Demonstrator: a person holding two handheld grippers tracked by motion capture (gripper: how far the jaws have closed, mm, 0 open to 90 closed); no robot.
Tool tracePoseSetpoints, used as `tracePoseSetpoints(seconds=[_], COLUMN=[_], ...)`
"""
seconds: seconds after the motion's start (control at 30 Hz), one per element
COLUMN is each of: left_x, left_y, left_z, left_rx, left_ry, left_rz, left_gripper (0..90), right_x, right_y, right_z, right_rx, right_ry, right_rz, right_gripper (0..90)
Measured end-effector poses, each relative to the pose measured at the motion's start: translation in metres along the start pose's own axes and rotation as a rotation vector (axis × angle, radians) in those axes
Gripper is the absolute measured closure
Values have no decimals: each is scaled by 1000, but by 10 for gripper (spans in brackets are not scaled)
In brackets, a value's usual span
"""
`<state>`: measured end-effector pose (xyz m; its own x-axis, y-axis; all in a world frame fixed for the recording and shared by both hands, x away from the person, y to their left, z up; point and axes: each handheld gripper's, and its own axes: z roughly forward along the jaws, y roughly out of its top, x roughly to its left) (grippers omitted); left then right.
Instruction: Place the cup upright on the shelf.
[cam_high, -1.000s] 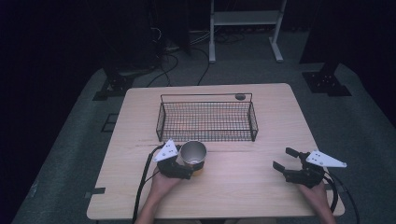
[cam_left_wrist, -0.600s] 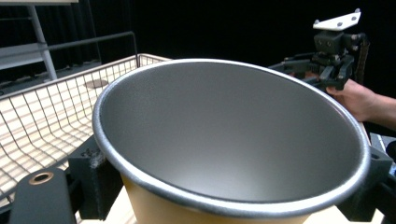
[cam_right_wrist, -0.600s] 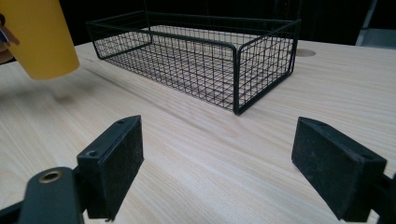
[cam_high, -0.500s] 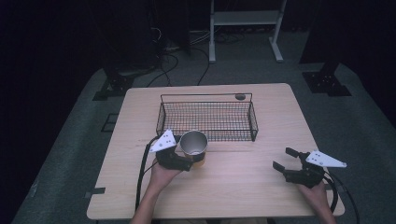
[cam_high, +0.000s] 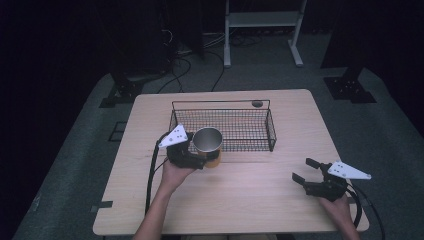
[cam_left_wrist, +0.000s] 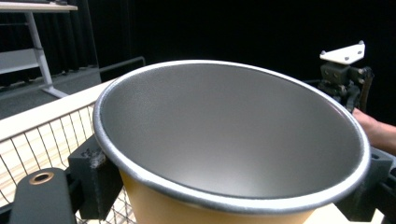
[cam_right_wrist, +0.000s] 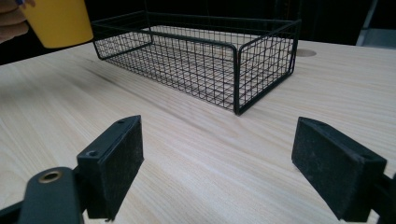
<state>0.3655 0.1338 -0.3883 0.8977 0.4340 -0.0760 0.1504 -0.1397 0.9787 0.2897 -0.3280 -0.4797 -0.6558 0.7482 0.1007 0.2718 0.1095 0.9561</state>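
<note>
Transfer of a cup toward a wire basket, mid-carry. The left claw (cam_high: 200, 159) is closed on the yellow cup (cam_high: 208, 145), its two black jaws pressing the cup's wall from opposite sides just below the metal-coloured rim, as the left gripper view shows. Seen from the high view, the cup stands upright with its mouth upward, at the near left corner of the black wire basket (cam_high: 270, 131); in the right gripper view the cup (cam_right_wrist: 60, 22) hangs clear above the worktop (cam_high: 250, 200), near the basket but apart from it.

The step in hand appears to be the carry: the cup is lifted and close to the basket's near wall, but not yet over it. The next move would likely call for raising the cup enough to clear the top wire, carrying it forward over the mesh floor, then lowering it before the jaws part. A base that catches the rim wire could tip the cup.

Contents: the basket holds nothing visible; bare mesh shows across its floor. The cup's grey interior (cam_left_wrist: 224, 135) is likewise empty.

The right claw (cam_high: 306, 170) rests low at the near right of the worktop, well apart from the basket, its jaws spread wide and holding nothing.
</note>
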Motion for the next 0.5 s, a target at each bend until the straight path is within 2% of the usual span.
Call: tracePoseSetpoints(seconds=[0.27,0.5], left_x=[17,26], left_y=[24,36], left_z=[8,15], left_rx=[-14,-5], left_ry=[0,7], left_rz=[-10,-6], left_gripper=[128,128], right_x=[0,0], right_y=[0,0], right_z=[0,0], right_rx=[-2,-3], right_ry=[2,2], right_rz=[1,2], right_gripper=[156,156])
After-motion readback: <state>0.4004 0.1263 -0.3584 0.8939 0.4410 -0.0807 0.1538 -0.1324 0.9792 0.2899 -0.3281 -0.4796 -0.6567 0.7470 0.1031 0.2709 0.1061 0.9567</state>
